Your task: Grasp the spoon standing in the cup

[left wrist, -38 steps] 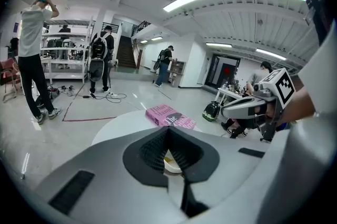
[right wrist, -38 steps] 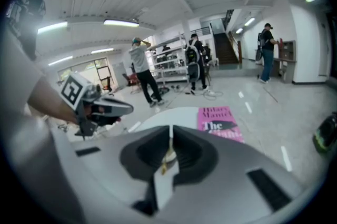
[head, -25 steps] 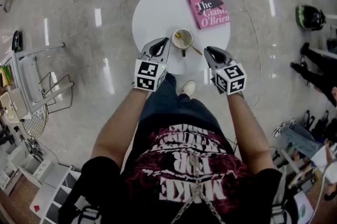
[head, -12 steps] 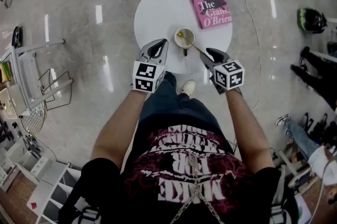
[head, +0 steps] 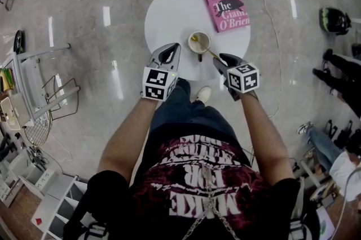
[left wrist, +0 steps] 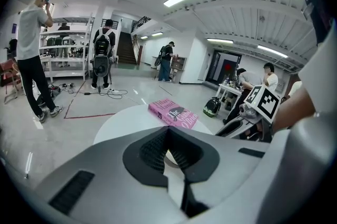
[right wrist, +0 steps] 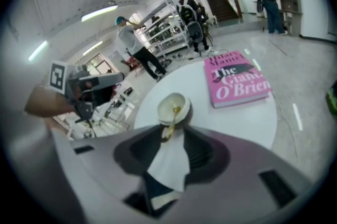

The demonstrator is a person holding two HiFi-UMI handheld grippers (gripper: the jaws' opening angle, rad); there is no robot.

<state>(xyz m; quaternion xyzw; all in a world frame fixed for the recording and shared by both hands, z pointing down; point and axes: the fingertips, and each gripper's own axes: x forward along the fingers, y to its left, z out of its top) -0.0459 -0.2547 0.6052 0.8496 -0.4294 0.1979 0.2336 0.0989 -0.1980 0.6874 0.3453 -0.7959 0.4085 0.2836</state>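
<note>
The right gripper [head: 220, 61] jaws have just been opening and gape wide, empty. The spoon [head: 206, 49] leans from the cup [head: 199, 41] on the tabletop [head: 169, 13], its handle at their mouth. Straddle it, then close gently. The left gripper [head: 169, 53] jaws are closed, empty.

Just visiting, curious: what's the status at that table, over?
Left tongs shut, short of cup. Right tongs just opening, spoon handle at their mouth, not gripped. Nothing in the way; book off to the side.
</note>
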